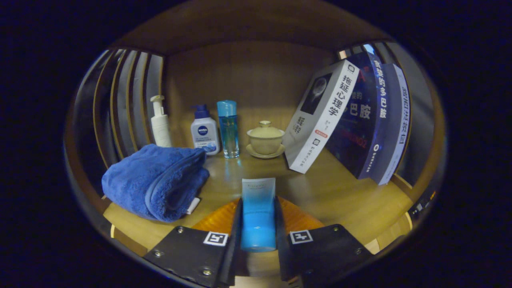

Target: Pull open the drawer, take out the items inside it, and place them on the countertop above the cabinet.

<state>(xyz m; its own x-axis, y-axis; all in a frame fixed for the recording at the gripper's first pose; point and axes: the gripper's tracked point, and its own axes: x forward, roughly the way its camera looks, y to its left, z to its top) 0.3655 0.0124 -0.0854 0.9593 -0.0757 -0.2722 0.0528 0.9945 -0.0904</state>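
In the gripper view, the tongs [258, 224] are gripping a blue tube [258, 212] between both fingers, the fingers pressing on its two sides with the tube's paler crimped end pointing forward and its rounder blue end sitting back toward the camera. The tube is hanging just above the wooden table [332, 192], in the open patch between a folded blue towel [156, 182] lying to the left of the fingers and a row of leaning books [320, 120] to the right. Beyond the tube, along the back wall, a white pump bottle [160, 122], a white bottle with a blue pump [205, 132], a tall clear blue bottle [228, 128] and a lidded cup on a saucer [265, 138] are standing side by side.

The step in hand appears to be setting the tube down. To do it well, the person should be lowering it onto the bare wood just ahead, keeping it level so it is lying flat rather than tipping on one edge, staying clear of the towel's corner and well short of the cup and bottles, and spreading the fingers only once the tube is resting on the wood.
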